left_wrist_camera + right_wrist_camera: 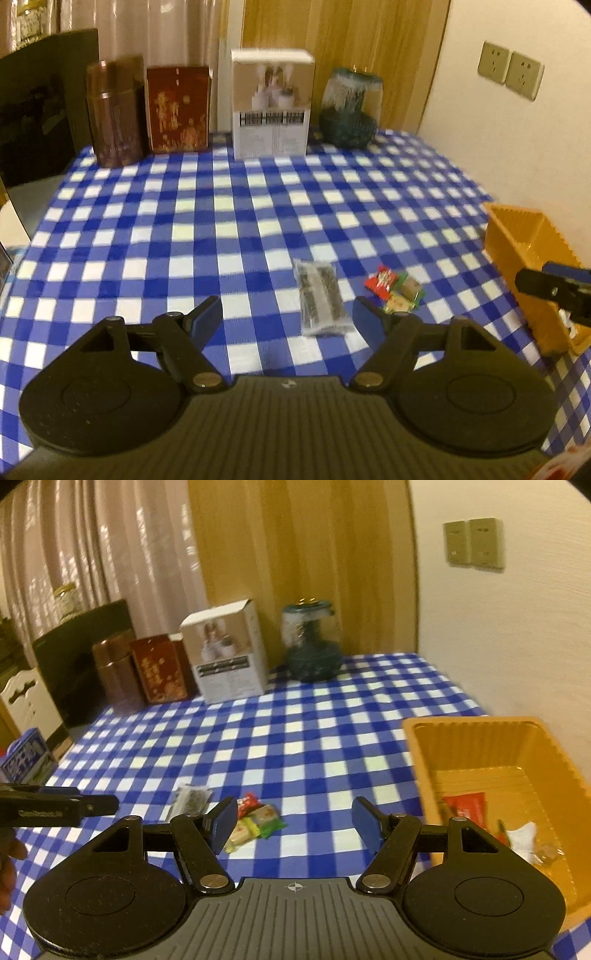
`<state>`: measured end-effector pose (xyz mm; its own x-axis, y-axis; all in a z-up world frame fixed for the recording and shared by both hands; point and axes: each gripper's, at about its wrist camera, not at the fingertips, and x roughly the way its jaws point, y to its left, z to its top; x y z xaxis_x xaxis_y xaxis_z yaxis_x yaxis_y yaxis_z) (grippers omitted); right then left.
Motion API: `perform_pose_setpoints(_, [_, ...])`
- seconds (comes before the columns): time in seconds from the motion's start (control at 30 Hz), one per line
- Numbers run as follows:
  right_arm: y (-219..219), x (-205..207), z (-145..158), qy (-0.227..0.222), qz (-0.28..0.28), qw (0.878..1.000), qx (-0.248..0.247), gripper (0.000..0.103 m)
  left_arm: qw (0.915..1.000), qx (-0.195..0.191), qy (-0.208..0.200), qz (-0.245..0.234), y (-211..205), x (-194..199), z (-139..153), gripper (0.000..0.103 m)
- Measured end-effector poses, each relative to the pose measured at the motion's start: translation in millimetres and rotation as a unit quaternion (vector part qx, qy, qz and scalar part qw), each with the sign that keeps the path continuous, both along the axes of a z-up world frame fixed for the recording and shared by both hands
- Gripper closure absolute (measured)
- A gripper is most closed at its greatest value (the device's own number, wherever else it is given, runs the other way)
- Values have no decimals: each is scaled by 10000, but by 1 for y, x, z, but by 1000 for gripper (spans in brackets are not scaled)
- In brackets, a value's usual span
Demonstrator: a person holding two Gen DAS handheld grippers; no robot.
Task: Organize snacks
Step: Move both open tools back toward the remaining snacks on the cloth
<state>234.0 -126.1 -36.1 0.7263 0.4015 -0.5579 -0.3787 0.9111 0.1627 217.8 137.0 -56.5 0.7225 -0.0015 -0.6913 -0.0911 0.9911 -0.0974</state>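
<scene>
Checked tablecloth (221, 206), both grippers tilted downward, empty-jawed

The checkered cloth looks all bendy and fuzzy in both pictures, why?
Left wrist view: the fisheye lens curves the checkered cloth toward the edges, and the boxes at the back are smeared by blur. Right wrist view: same curving, the wall sockets are soft, and warm yellowish light tints everything.

Cream wall (517, 646), pale curtains (74, 554), wooden door (295, 554)
</scene>
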Motion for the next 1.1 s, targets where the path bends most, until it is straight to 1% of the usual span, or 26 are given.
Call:
perform_pose_setpoints(0.17, [7,14,-11,154,123,9998,-84,35,9998,65,153,-144,-5,11,-17,28])
perform_pose_setpoints(0.57, [24,47,-40,538,462,9972,-216,35,9991,127,210,-337,-13,37,-37,28])
perform_pose_setpoints(0.67, [30,52,-44,521,540,9969,-256,35,9991,139,238,-324,-13,42,-42,28])
perform_pose_setpoints(0.8, [35,60,-51,494,671,9960,-329,35,9992,12,235,-322,-11,49,-46,29])
perform_pose_setpoints(0.83, [37,63,-53,514,711,9957,-304,37,9991,8,241,-349,-11,51,-47,29])
perform_pose_setpoints(0.87, [37,66,-56,542,743,9953,-304,43,9990,19,240,-369,-12,51,-47,29])
perform_pose_setpoints(0.93, [39,71,-61,597,760,9947,-364,49,9989,36,240,-397,-14,51,-48,29])
perform_pose_setpoints(1.1, [44,79,-69,660,843,9935,-399,52,9990,-9,238,-370,-12,53,-50,29])
